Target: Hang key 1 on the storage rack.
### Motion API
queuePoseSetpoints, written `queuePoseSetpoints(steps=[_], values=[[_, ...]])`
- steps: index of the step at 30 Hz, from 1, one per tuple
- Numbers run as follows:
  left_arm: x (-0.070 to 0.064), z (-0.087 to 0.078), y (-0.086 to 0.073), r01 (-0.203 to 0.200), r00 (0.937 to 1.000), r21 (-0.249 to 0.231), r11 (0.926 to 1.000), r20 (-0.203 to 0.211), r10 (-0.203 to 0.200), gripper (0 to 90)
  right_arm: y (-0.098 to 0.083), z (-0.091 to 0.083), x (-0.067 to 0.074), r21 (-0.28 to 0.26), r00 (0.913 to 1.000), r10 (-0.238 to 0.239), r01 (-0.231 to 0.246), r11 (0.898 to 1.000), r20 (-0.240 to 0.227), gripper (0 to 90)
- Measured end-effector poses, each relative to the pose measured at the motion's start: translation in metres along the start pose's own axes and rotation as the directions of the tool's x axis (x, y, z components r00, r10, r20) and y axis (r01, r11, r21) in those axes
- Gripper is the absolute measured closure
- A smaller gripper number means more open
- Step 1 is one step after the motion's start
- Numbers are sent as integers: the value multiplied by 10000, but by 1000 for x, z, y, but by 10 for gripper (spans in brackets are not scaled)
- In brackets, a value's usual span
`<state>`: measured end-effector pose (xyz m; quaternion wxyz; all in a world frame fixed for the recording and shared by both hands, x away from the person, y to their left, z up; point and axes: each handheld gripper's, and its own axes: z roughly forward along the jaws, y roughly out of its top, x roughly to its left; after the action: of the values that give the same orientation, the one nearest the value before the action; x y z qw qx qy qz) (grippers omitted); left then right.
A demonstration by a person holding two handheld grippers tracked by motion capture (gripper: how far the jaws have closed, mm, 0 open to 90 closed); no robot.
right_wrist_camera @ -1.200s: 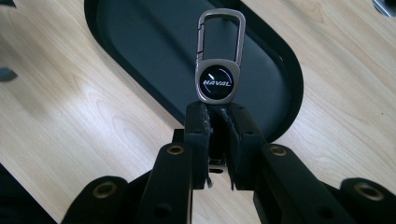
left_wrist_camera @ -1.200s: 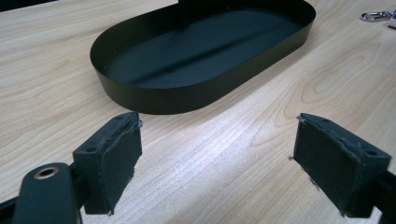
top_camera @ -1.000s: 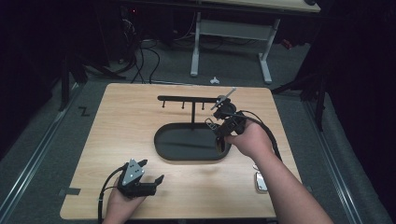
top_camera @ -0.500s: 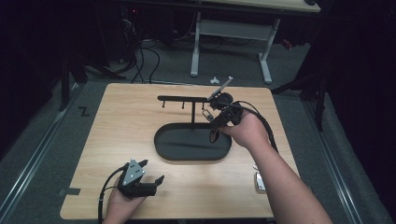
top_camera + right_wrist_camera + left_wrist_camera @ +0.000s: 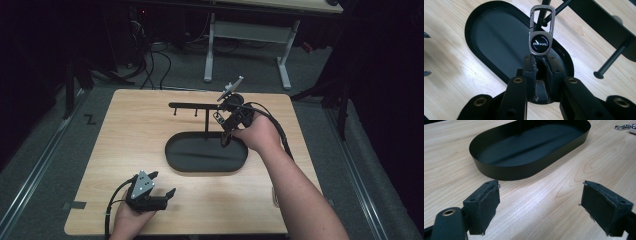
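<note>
My right gripper (image 5: 541,60) is shut on the lower end of a metal keychain (image 5: 541,43) with a round dark badge and a carabiner loop on top. A black peg's tip (image 5: 544,23) shows through that loop; I cannot tell whether it is hooked. In the high view the right gripper (image 5: 226,125) is up at the black peg rack (image 5: 195,105), which stands in a black oval tray (image 5: 172,155). My left gripper (image 5: 162,184) rests near the table's front left, open. Between its pads (image 5: 486,202) there is nothing, and the tray's wall (image 5: 499,171) lies ahead.
A second peg (image 5: 610,61) juts from the rack bar to the right of the keychain. A small metal clip (image 5: 624,127) lies on the wood to the tray's right, near the table's right edge (image 5: 274,196). A white-legged desk (image 5: 245,30) and floor cables stand beyond the table.
My right gripper has carried the keychain away from me and a little leftward and up, from over the tray's right end to the rack's pegs. The left gripper has not moved.
</note>
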<state>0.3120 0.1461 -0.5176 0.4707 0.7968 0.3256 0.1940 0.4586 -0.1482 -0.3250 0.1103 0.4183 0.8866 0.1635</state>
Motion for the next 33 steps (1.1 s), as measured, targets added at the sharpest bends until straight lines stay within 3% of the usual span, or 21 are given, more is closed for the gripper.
queuePoseSetpoints(steps=[5,7,9,11,17,24,25,27,33], values=[[0,0,-1,17,10000,-17,10000,-10,-17,156,3,4,1,72,10000,-79,78,9999,58,805],[1,-1,0,45,10000,-36,10000,-10,-45,157,4,7,1,127,9996,-82,78,9999,282,805],[1,-1,0,68,10000,-57,10000,-10,-68,156,5,8,2,189,9994,113,-119,9997,313,805],[1,0,-1,27,10000,-6,10000,12,-27,156,5,12,0,198,9993,-37,30,9998,372,804],[0,0,-1,0,10000,14,10000,14,0,157,6,24,-1,300,9986,199,-213,9993,481,803],[1,0,-1,26,9999,142,9999,102,-27,157,8,34,-2,315,9984,360,-374,9988,444,793],[1,0,-1,26,9999,142,9999,102,-27,157,8,35,-3,270,9986,216,-229,9994,473,780],[1,0,-1,28,10000,99,9999,87,-29,157,8,36,-2,149,9982,395,-402,9991,458,750],[2,0,-1,60,10000,50,10000,71,-60,157,3,33,-1,72,9989,340,-342,9994,325,713]])
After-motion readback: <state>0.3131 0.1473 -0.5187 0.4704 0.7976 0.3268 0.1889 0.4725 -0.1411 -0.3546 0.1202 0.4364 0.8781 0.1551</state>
